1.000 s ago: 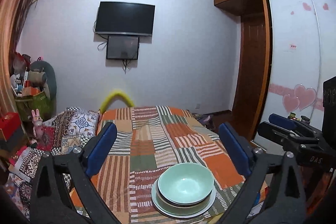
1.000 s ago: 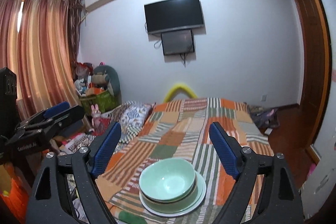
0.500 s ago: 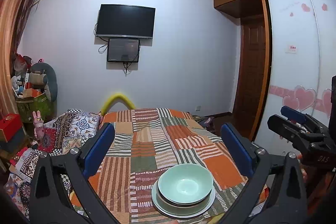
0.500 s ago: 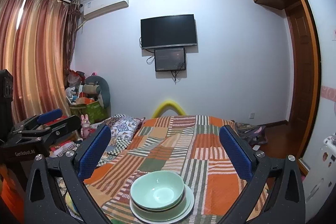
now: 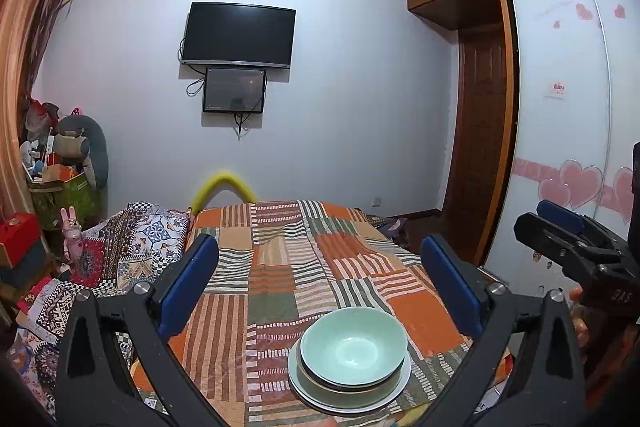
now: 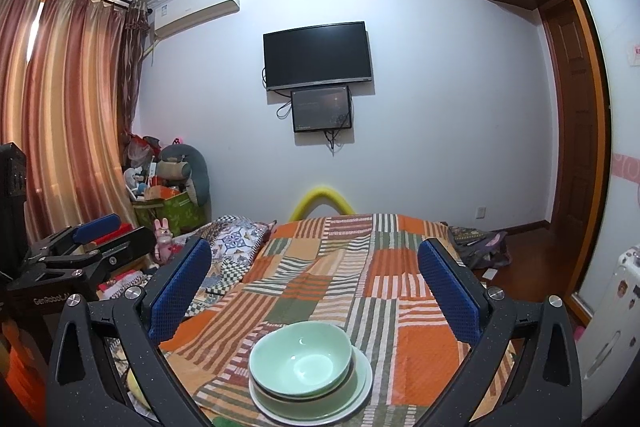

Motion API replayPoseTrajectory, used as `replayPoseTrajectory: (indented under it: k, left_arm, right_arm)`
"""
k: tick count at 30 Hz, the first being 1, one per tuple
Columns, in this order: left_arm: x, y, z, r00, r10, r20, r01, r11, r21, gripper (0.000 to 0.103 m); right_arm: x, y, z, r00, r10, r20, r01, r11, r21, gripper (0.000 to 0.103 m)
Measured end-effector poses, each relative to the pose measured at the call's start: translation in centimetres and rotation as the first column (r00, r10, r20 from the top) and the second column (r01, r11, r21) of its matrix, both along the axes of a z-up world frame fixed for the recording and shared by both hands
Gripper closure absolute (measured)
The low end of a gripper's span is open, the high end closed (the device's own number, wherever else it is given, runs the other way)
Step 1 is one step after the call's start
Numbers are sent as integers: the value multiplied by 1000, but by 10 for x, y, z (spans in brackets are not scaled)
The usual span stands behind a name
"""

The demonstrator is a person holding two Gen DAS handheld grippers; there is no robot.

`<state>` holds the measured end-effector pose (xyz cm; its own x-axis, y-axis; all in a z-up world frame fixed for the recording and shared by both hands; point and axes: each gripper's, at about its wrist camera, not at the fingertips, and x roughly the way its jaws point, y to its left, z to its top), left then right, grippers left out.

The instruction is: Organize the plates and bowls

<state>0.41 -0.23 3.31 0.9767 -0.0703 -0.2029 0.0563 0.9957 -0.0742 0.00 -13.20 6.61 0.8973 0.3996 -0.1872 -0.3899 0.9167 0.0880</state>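
A pale green bowl (image 5: 353,346) sits nested in another bowl on a pale plate (image 5: 394,389), one stack near the front of a table under a striped patchwork cloth (image 5: 288,267). The same bowl (image 6: 301,358) and plate (image 6: 362,385) show in the right wrist view. My left gripper (image 5: 320,275) hangs open above and behind the stack, nothing between its blue pads. My right gripper (image 6: 316,283) is open wide over the stack, also empty. Each gripper shows at the edge of the other's view: the right one (image 5: 560,227), the left one (image 6: 100,227).
A wall with a TV (image 5: 239,35) lies ahead. Patterned bedding (image 5: 132,247) and a heap of toys and bags (image 5: 60,179) fill the left. A wooden door (image 5: 478,147) and a white wardrobe (image 5: 560,107) stand at the right. A yellow foam arch (image 5: 222,183) rises behind the table.
My right gripper's jaws have spread wider, and its view has tipped up and swung, so the stack sits lower in frame. The left gripper has kept still.
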Motion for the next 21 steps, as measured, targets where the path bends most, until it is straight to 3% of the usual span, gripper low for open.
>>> replayPoseTrajectory:
  k: [21]
  left_arm:
    - [3, 2, 0, 1000, -5, -8, 5, 1000, -9, 0]
  right_arm:
    - [-1, 1, 2, 1000, 10, -5, -10, 1000, -2, 0]
